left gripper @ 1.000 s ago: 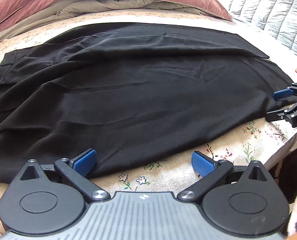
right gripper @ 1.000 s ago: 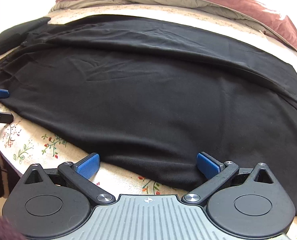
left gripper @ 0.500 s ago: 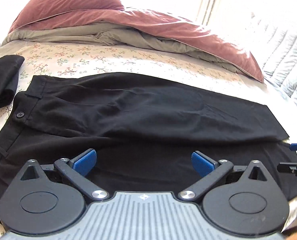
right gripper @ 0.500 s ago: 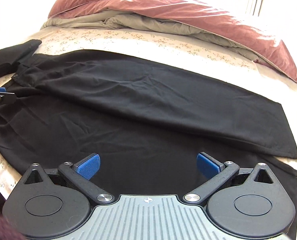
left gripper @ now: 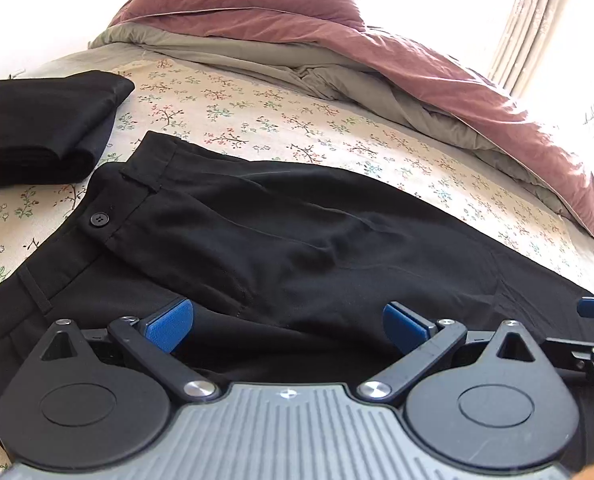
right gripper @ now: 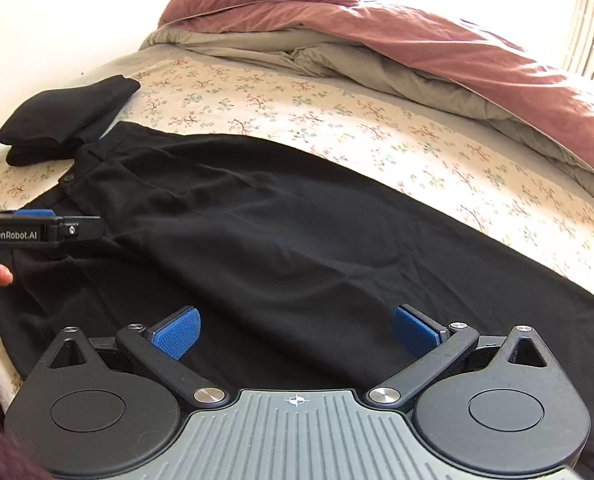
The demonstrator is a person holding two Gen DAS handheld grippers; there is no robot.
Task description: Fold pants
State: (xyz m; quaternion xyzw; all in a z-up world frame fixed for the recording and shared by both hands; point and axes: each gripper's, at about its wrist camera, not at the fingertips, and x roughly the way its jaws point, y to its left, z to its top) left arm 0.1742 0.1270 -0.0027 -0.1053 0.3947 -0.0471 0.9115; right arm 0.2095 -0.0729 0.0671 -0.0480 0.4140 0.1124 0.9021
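Black pants (left gripper: pixel 297 240) lie flat on the floral bed sheet (left gripper: pixel 257 120), folded lengthwise with one leg over the other. The waistband with a black button (left gripper: pixel 99 219) is at the left. The legs run to the right in the right wrist view (right gripper: pixel 297 232). My left gripper (left gripper: pixel 289 326) is open and empty, above the pants near the waist. My right gripper (right gripper: pixel 297 334) is open and empty, above the leg part. The left gripper also shows at the left edge of the right wrist view (right gripper: pixel 37 228).
A folded black garment (left gripper: pixel 45 128) lies on the sheet beyond the waistband. It also shows in the right wrist view (right gripper: pixel 65 116). A rumpled maroon and grey duvet (left gripper: pixel 337 40) is piled at the far side. A curtain (left gripper: pixel 537 20) hangs at the far right.
Both grippers have risen and drawn back from the near edge of the pants. The views now take in the waistband, the folded garment and the duvet. Both stayed open.
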